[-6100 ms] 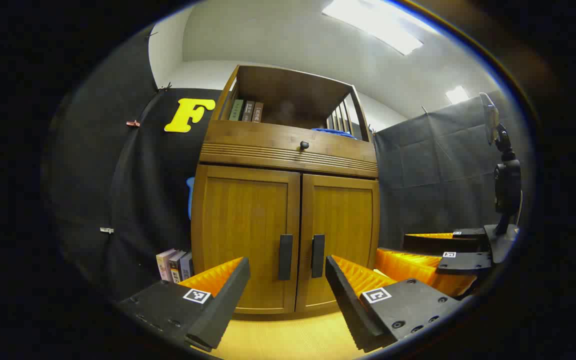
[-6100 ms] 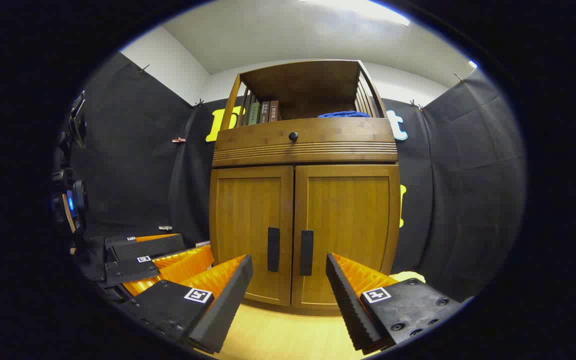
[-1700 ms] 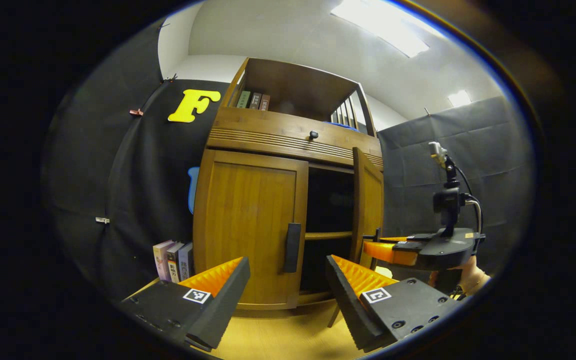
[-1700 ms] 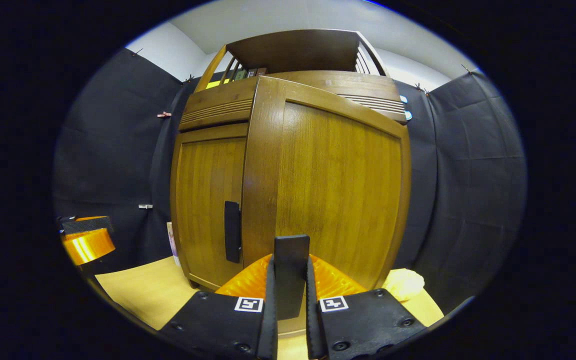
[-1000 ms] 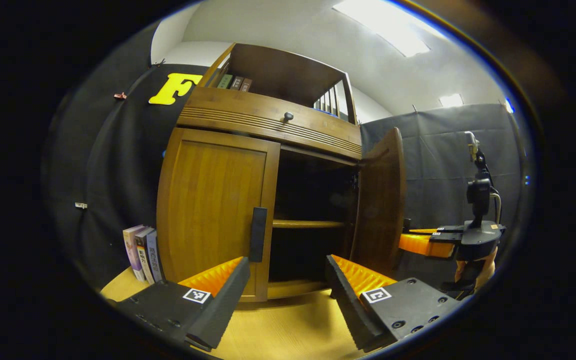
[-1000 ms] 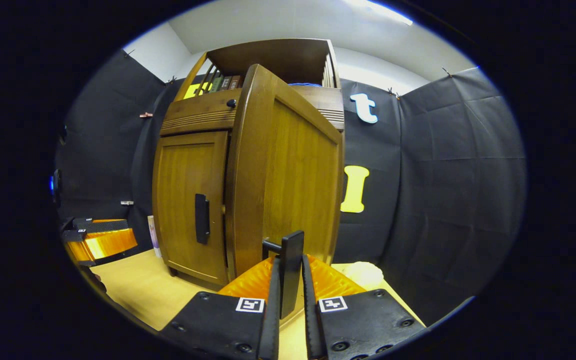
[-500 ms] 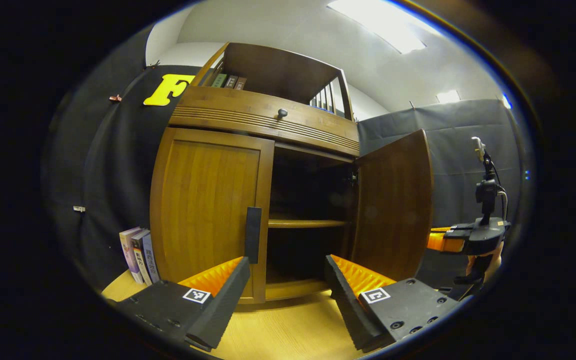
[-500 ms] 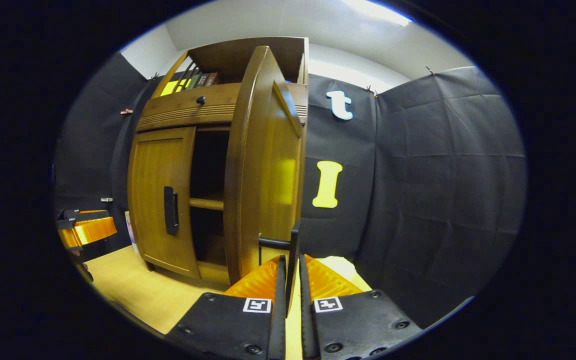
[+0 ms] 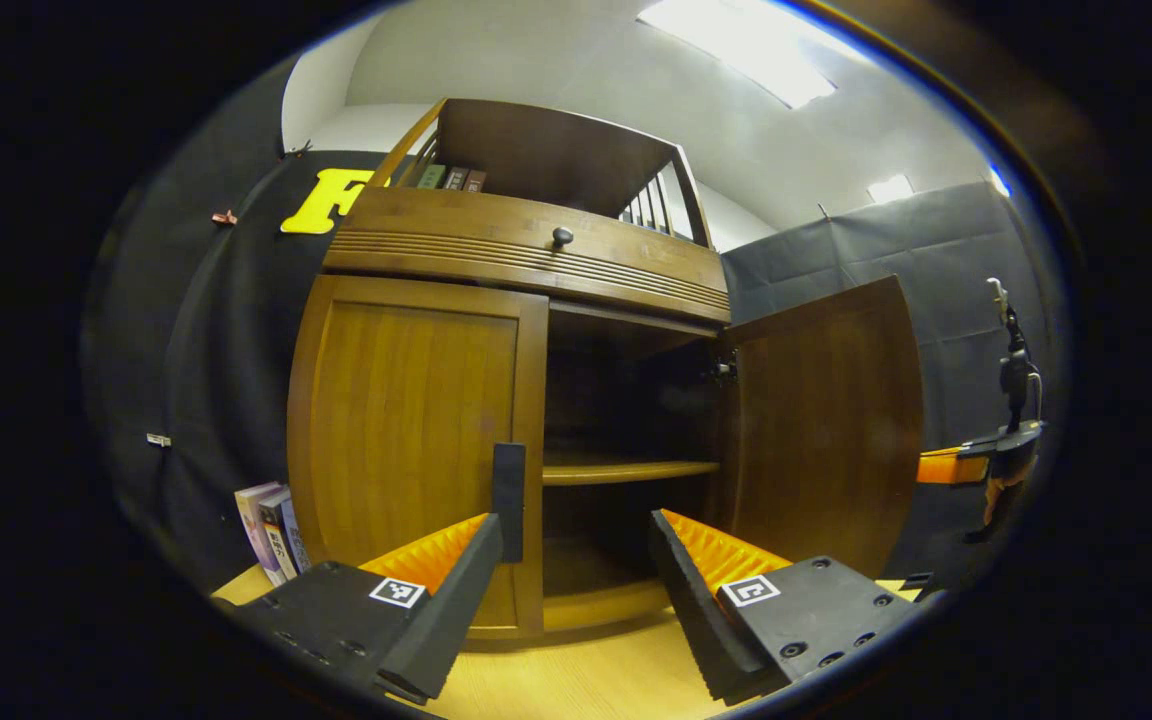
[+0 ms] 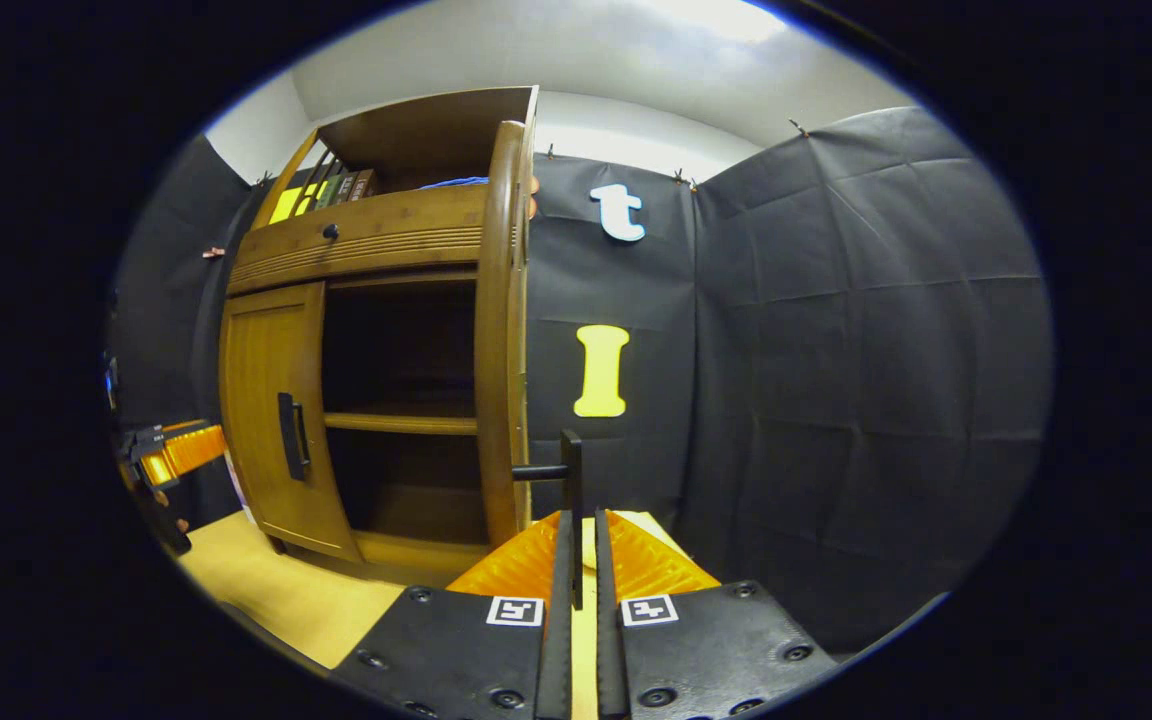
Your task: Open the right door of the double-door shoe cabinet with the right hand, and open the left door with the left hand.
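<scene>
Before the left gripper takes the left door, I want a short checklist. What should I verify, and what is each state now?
1. Right door swung wide open: ok.
2. Right gripper shut on the right door handle: ok.
3. Left door closed, handle unobstructed: ok.
4. Left gripper open enough for the handle: ok.
5. Left gripper lined up on the handle: not ok, the handle stands above its left finger, not between the two.
6. Books beside the cabinet out of the door's swing: cannot tell.

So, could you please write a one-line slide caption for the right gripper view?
Right gripper clamped on the right door handle, right door swung wide, left door shut.
</scene>
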`<state>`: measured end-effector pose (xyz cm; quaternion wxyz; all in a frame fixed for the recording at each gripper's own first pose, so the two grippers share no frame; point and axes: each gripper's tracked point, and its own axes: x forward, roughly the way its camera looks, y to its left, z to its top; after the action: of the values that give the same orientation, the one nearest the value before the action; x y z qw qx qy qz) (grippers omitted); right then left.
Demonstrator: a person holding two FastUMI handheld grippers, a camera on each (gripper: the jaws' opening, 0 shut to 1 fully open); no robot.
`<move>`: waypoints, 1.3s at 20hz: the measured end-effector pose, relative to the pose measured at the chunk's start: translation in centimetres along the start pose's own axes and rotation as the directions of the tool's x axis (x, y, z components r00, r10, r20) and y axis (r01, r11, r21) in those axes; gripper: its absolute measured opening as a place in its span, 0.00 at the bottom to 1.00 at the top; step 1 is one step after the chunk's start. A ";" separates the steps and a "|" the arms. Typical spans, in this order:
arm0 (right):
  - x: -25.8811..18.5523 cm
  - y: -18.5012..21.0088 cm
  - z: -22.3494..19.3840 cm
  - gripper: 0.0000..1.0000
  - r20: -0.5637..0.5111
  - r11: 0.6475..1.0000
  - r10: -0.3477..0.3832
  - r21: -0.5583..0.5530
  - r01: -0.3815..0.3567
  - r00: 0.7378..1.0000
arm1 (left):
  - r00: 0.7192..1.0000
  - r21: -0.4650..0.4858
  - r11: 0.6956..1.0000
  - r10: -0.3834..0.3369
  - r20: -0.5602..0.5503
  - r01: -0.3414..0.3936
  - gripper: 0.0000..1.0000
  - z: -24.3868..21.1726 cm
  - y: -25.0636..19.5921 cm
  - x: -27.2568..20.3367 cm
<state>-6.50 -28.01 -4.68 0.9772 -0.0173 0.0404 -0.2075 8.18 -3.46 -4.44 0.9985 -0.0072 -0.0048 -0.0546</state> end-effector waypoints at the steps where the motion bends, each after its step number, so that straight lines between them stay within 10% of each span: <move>1: -0.5 -0.3 0.1 0.14 0.005 1.000 0.013 0.004 -0.013 1.000 | 1.000 0.003 1.000 0.012 0.013 -0.012 0.90 0.2 0.3 0.7; 10: -4.0 -0.7 0.4 0.26 0.051 0.997 0.074 -0.034 -0.073 0.996 | 0.984 0.005 0.984 0.179 -0.015 -0.179 0.96 -1.8 5.9 7.5; 14: -6.2 -3.3 -0.3 0.91 0.067 0.997 0.048 -0.060 -0.044 0.997 | 0.980 0.044 0.979 0.201 -0.001 -0.201 0.93 -1.6 7.5 10.2; 24: -9.3 -7.7 0.8 0.92 0.128 0.995 -0.084 -0.049 0.090 0.988 | 0.975 0.025 0.976 0.216 -0.044 -0.215 0.87 -4.7 8.0 14.5; 26: -9.6 -7.9 0.7 0.92 0.128 0.995 -0.090 -0.026 0.094 0.988 | 0.982 0.030 0.983 0.181 -0.047 -0.180 0.67 -4.4 7.5 14.8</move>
<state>-18.31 -31.29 -2.87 0.9668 -0.0480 -0.0194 -0.2502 23.71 2.30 -8.76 0.9991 0.0066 0.0200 0.0363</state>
